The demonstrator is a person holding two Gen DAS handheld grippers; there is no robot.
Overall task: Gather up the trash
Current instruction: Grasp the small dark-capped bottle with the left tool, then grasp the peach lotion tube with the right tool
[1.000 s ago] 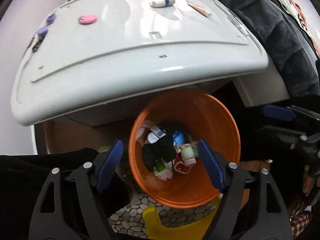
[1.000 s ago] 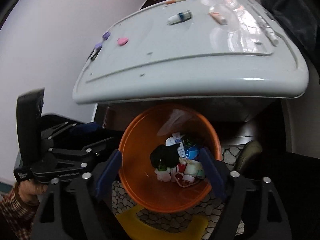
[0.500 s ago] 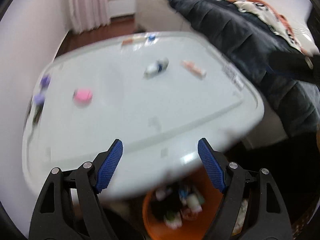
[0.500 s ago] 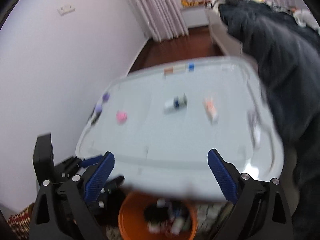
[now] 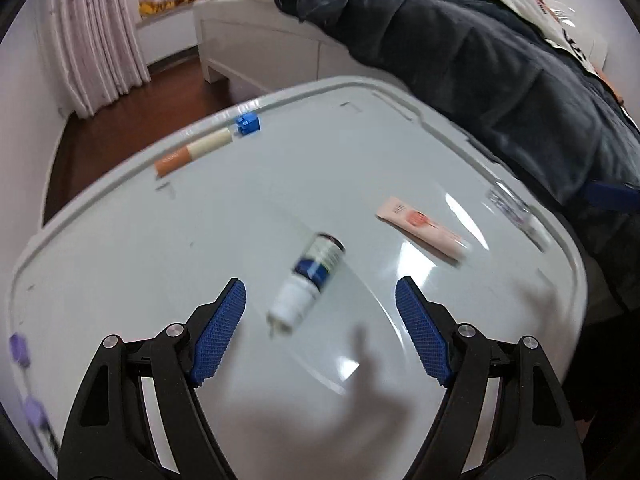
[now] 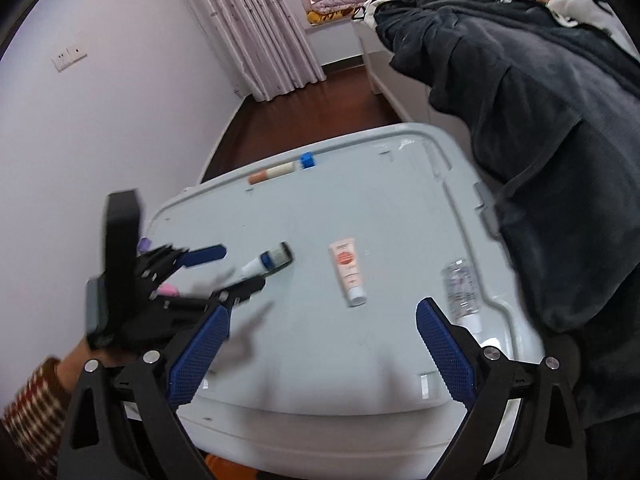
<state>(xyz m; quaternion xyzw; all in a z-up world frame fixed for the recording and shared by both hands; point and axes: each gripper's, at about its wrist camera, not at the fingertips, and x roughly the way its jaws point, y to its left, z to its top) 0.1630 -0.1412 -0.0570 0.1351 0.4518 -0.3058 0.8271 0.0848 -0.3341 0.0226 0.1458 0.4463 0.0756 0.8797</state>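
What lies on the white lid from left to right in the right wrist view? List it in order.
Left hand-held gripper → white and blue tube → pink tube → clear bottle. The orange stick and blue block at the far edge are left out.
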